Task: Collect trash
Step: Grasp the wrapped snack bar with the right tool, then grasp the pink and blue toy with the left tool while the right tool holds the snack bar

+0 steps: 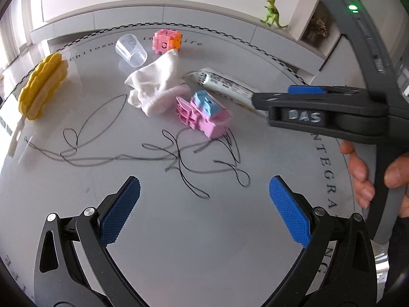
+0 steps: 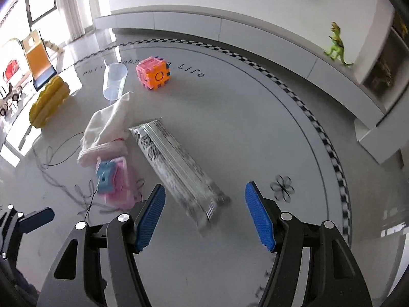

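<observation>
Right gripper (image 2: 204, 213) released, over wrapper (image 2: 176, 168): crinkled, silvery, long, black print. Left gripper (image 1: 204, 204) released.

Tabletop (image 2: 255, 133): glossy, smooth, reflective grey w/ printed line art. Wrapper (image 2: 176, 168): shiny crinkled plastic film, silvery w/ dark print. Cloth (image 1: 156, 87): soft white fabric, fuzzy pink edge. Cup (image 1: 131, 50): clear smooth plastic. Toy blocks (image 1: 202, 113): matt pink & blue plastic. Yellow toy (image 1: 42, 85): ridged, matt plastic. Gripper pads (image 1: 120, 215): blue, rough knurled texture; arms matt black plastic w/ metal rivets.
</observation>
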Motion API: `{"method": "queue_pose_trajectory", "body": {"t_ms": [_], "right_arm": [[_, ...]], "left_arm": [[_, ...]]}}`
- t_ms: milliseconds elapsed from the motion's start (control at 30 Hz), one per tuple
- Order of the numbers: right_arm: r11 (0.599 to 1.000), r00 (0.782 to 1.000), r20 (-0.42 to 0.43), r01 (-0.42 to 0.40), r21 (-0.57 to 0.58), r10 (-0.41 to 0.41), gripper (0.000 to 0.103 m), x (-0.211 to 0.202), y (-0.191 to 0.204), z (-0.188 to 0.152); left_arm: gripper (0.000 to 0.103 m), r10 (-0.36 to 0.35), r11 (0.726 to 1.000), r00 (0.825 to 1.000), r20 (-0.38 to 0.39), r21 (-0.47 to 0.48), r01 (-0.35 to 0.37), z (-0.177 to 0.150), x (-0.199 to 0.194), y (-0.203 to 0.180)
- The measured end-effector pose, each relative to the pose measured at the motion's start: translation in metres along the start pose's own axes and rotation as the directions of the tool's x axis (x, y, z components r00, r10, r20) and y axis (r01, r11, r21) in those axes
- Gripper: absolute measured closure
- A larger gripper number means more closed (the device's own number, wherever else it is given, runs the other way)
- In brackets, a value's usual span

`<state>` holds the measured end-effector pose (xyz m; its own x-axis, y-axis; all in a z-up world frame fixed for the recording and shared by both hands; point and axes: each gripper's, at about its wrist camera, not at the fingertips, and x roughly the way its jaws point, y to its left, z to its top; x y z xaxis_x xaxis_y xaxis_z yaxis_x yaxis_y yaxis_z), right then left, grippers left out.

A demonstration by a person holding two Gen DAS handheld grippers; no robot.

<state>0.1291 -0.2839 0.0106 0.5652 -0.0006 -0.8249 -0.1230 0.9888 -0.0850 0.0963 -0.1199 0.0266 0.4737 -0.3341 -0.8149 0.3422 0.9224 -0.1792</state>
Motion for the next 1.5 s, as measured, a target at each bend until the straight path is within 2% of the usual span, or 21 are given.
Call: {"method": "queue_pose_trajectory", "body": {"t_ms": [100,400,467,533,633,833,967,1067,1133,1200,1333,1433,1500], "right_arm": [[0.999,1.0,-0.006,0.011,-0.031,-0.011,0.038,0.011,0.004,0.008],[0.994,0.999,-0.025,-0.044,-0.104,0.042,0.038,0.027,0.016,0.02],[0.992,0.997,-0.04,-0.07,-0.102,0.066,0.042,0.033,0.017,0.022],[0.986,0.989,-0.055,-0.145,-0.086,0.141,0.063,0.032,0.014,0.023],[0.986,0.99,-0.057,-0.137,-0.095,0.133,0.069,0.029,0.013,0.02],[0.99,0.992,-0.032,-0.123,0.064,0.126,0.07,0.01,-0.023,-0.007],[0.984,0.991,-0.026,-0.13,0.122,0.134,0.07,0.001,-0.042,-0.026],[0.979,0.989,-0.03,-0.138,0.147,0.144,0.07,-0.002,-0.053,-0.037],[0.976,0.988,-0.025,-0.144,0.163,0.15,0.07,-0.004,-0.058,-0.042],[0.971,0.987,-0.023,-0.153,0.182,0.16,0.07,-0.004,-0.065,-0.044],[0.963,0.985,-0.017,-0.165,0.211,0.172,0.07,-0.006,-0.074,-0.05],[0.959,0.984,-0.006,-0.172,0.225,0.177,0.07,-0.013,-0.079,-0.056],[0.957,0.984,0.006,-0.176,0.231,0.18,0.07,-0.021,-0.081,-0.061]], "left_arm": [[0.005,0.009,1.0,1.0,0.0,0.007,-0.009,0.006,0.004,0.001],[0.005,-0.017,0.999,1.0,-0.017,-0.032,0.017,0.017,0.019,0.003],[0.005,-0.015,0.999,1.0,-0.022,-0.035,0.014,0.019,0.023,0.0],[0.005,-0.01,0.999,1.0,-0.025,-0.037,0.009,0.02,0.023,0.002],[0.005,0.001,0.999,1.0,-0.026,-0.051,-0.002,0.022,0.024,0.005],[0.005,0.002,0.995,1.0,-0.015,-0.099,-0.003,0.032,0.03,0.005],[0.006,0.031,0.99,1.0,0.005,-0.136,-0.03,0.041,0.039,0.003],[0.015,0.038,0.984,0.999,0.009,-0.173,-0.036,0.048,0.046,0.002],[0.037,0.059,0.983,0.998,0.018,-0.174,-0.055,0.054,0.05,-0.001],[0.048,0.063,0.982,0.998,0.024,-0.178,-0.058,0.057,0.052,-0.001],[0.056,0.024,0.985,0.999,0.041,-0.174,-0.016,0.056,0.051,-0.001],[0.056,-0.027,0.989,0.999,0.037,-0.147,0.032,0.048,0.046,-0.004],[0.056,-0.035,0.992,0.999,0.041,-0.117,0.039,0.041,0.039,-0.011]]}}
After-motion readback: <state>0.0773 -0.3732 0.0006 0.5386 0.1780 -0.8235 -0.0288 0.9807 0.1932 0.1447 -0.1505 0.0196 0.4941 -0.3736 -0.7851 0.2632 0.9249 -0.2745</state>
